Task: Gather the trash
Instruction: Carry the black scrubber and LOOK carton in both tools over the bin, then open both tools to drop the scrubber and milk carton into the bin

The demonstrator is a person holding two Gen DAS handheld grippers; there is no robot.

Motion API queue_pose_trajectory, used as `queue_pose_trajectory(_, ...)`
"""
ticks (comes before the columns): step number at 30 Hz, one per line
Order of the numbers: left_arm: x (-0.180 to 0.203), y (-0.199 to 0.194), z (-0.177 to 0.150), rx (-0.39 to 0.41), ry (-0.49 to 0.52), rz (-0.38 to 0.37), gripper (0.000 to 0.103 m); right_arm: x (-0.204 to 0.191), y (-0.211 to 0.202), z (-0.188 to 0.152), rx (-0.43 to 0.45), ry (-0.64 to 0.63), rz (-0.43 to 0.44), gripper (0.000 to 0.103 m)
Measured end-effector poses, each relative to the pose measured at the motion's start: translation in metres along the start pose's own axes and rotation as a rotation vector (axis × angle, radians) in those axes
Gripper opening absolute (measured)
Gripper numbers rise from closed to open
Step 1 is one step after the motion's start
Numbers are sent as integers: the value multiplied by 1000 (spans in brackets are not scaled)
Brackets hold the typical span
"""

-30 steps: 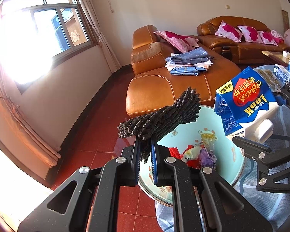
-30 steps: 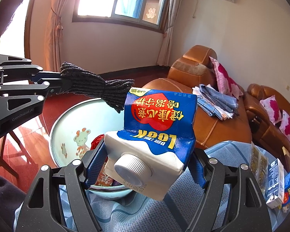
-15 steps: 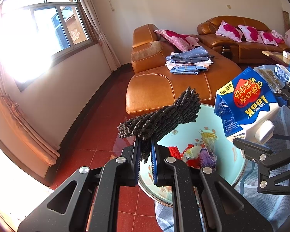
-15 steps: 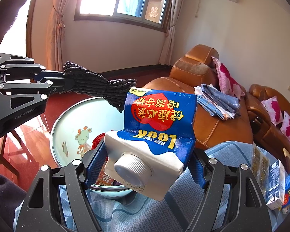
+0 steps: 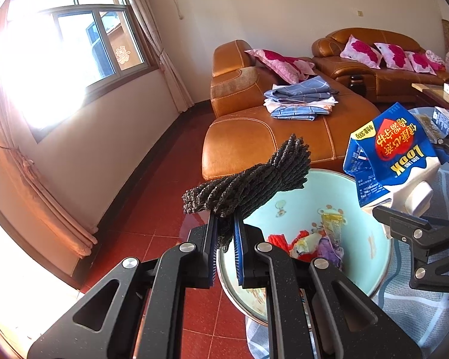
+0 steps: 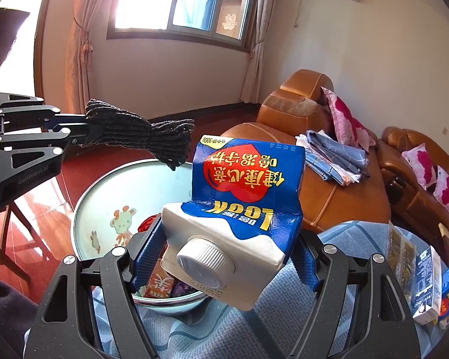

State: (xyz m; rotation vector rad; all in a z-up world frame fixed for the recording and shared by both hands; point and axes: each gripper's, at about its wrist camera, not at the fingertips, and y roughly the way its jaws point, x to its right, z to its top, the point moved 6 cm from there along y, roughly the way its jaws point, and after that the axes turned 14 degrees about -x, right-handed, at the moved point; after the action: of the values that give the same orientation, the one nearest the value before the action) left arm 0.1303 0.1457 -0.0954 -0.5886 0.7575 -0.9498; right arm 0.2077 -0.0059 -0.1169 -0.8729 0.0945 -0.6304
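My left gripper (image 5: 224,236) is shut on a dark grey knitted cloth bundle (image 5: 248,182), held above the left rim of a light blue basin (image 5: 371,245). The basin holds several wrappers (image 5: 308,245). My right gripper (image 6: 221,257) is shut on a blue and white milk carton (image 6: 242,209) with a white cap, held over the basin's (image 6: 98,209) near edge. In the right wrist view the left gripper (image 6: 74,133) and the cloth (image 6: 143,131) show at left. In the left wrist view the carton (image 5: 395,161) shows at right.
The basin sits on a table with a blue patterned cloth (image 6: 224,329). More small cartons (image 6: 428,287) and a packet lie at its right. An orange leather sofa (image 5: 272,137) with folded clothes (image 5: 299,98) stands behind. Red tile floor (image 5: 152,203) lies at left.
The left gripper with the cloth has shifted slightly towards the basin. The right gripper and the carton have hardly moved.
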Motion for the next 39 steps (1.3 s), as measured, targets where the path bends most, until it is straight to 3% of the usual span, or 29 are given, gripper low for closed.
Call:
queue_pose_trajectory(8, -7, 8, 1, -7, 1, 43, 10, -6, 10, 3, -19, -17, 10, 75)
queue_pose_trajectory(39, -2, 12, -4, -17, 15, -3, 12, -10, 13, 4, -28, -50, 4, 75)
